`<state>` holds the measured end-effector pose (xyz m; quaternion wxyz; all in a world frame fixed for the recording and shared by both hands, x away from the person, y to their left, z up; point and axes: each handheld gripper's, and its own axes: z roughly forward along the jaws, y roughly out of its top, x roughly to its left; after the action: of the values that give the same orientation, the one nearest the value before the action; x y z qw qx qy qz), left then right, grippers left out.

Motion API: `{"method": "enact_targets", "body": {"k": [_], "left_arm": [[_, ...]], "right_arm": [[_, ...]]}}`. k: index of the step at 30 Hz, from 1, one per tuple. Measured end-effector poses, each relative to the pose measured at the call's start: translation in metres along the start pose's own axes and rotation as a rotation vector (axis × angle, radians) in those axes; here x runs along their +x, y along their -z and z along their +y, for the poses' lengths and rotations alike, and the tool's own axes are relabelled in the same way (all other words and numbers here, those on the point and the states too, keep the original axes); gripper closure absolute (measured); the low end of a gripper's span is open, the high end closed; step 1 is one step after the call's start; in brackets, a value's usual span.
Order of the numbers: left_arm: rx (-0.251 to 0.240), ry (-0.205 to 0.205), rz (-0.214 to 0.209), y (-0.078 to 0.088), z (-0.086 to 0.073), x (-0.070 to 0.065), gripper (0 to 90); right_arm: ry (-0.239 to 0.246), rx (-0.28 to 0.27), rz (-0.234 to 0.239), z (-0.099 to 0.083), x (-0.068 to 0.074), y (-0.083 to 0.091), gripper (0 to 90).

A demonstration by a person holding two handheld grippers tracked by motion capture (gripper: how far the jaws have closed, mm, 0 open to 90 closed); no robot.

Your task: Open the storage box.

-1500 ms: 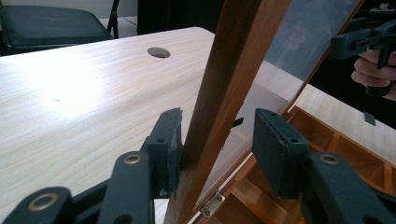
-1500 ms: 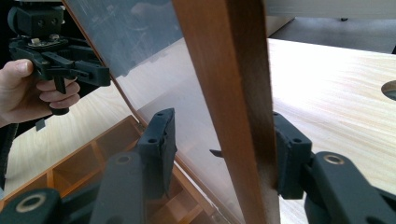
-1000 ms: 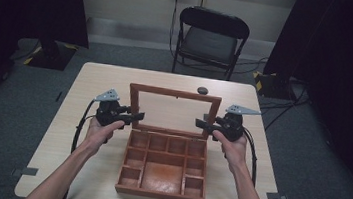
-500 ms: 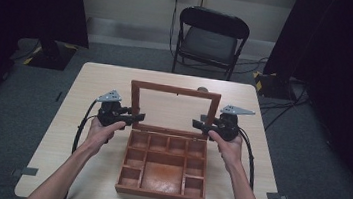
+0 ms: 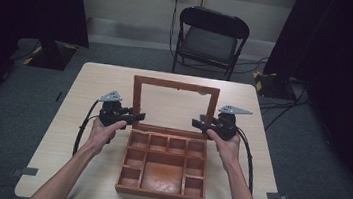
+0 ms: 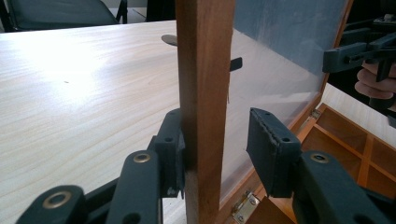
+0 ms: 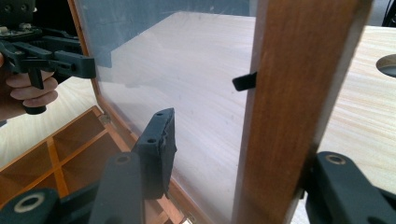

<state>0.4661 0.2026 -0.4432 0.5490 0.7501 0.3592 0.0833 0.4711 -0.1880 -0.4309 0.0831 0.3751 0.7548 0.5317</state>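
Box: the wooden box (image 5: 164, 166) lies open on the table (image 5: 90, 89), at the person's edge, its compartments facing up.
Lid: the lid (image 5: 176, 85), a wooden frame round a clear pane, stands upright from the box's far edge on hinges.
Left gripper: the left gripper (image 5: 135, 118) sits at the lid's left side rail, low down, just above the box's far left corner.
Left fingers: in the left gripper view the rail (image 6: 204, 93) stands between the two fingers (image 6: 171, 149); one pad lies against the rail's outer face, while the other stands off the pane side with a clear gap. They are at their narrowest, yet that one pad does not press.
Right gripper: the right gripper (image 5: 198, 124) sits at the lid's right side rail, at matching height above the box's far right corner.
Right fingers: in the right gripper view the rail (image 7: 289, 107) is between the fingers (image 7: 156, 144); the inner pad stands off the pane, and the outer one is hidden behind the rail, so contact there cannot be told. About half open.
Hands: each hand (image 5: 103, 130) grips its tool beside the box.
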Motion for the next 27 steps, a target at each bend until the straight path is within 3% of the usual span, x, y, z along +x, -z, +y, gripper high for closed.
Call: {"method": "enact_targets", "body": {"k": [17, 27], "left_arm": [[0.029, 0.025, 0.014, -0.009, -0.005, 0.01, 57.7], [0.042, 0.082, 0.004, -0.016, -0.01, 0.017, 54.8]], "right_arm": [[-0.053, -0.013, -0.014, -0.003, -0.011, -0.011, 47.8], [-0.091, 0.018, -0.022, -0.009, -0.018, -0.018, 41.0]]}}
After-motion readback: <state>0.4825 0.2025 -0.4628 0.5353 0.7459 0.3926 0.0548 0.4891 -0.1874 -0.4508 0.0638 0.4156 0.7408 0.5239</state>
